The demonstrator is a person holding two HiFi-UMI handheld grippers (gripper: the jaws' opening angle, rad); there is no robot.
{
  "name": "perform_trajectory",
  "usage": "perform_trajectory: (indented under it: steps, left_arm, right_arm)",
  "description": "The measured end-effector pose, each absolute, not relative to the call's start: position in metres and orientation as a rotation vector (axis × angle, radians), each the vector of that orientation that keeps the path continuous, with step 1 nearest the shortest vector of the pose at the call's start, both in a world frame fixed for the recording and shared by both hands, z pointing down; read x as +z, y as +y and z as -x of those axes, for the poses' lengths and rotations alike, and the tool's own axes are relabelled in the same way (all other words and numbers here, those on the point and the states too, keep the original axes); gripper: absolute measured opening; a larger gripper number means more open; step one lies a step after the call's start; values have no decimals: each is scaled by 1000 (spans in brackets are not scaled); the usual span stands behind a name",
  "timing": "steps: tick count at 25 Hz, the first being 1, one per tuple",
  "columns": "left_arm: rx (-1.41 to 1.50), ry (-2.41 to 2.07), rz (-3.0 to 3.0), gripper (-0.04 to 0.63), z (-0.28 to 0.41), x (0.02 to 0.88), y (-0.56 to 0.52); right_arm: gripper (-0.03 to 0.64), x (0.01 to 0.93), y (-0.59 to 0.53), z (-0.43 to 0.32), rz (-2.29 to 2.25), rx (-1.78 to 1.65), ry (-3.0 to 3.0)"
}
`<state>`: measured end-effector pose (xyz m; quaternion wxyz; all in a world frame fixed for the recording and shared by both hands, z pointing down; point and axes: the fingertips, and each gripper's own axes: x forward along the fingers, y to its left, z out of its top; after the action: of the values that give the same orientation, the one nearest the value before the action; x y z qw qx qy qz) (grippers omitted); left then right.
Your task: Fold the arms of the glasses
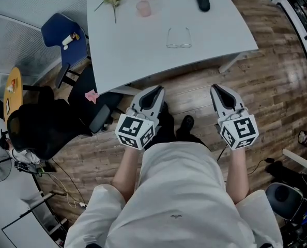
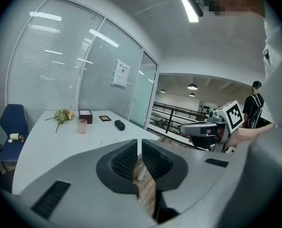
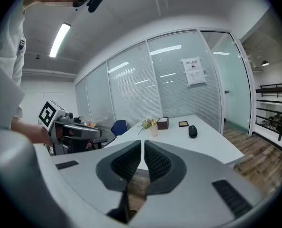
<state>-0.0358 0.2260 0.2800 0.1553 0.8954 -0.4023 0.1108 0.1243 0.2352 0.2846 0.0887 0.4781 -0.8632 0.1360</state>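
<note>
The glasses (image 1: pixel 179 37) lie on the white surface (image 1: pixel 127 61) with the lens front nearest me. Both arms extend away from me, unfolded. Beyond the glasses and to their left stands a pink cup (image 1: pixel 143 8). Beyond them and to their right lies a black mouse (image 1: pixel 202 0). On my side of the glasses, past the surface edge and above the wooden floor (image 1: pixel 267 81), I hold both grippers well apart from them. The left gripper (image 1: pixel 156 90) is pressed together, with nothing between its jaws. The right gripper (image 1: pixel 217 89) shows only a narrow slit and is likewise empty.
</note>
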Motion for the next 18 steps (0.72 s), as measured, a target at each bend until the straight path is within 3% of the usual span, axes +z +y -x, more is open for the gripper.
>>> perform_trajectory:
  steps: [5,8,14,18]
  left_arm:
    - [307,-1148,-2544,26,40,283,235]
    - [304,-1149,-2528,108,45,286,237]
    - [308,-1157,-2519,144,55,294,234]
    - [323,-1140,-2529,163,62,299,220]
  right_arm:
    - [65,290,242,-114,-1393,444,-2575]
    - [86,293,244,-108,-1373,460,-2577]
    - [159,302,237,-106,-1375,506,-2558]
    - [169,304,221,-105,-1404,522,-2536]
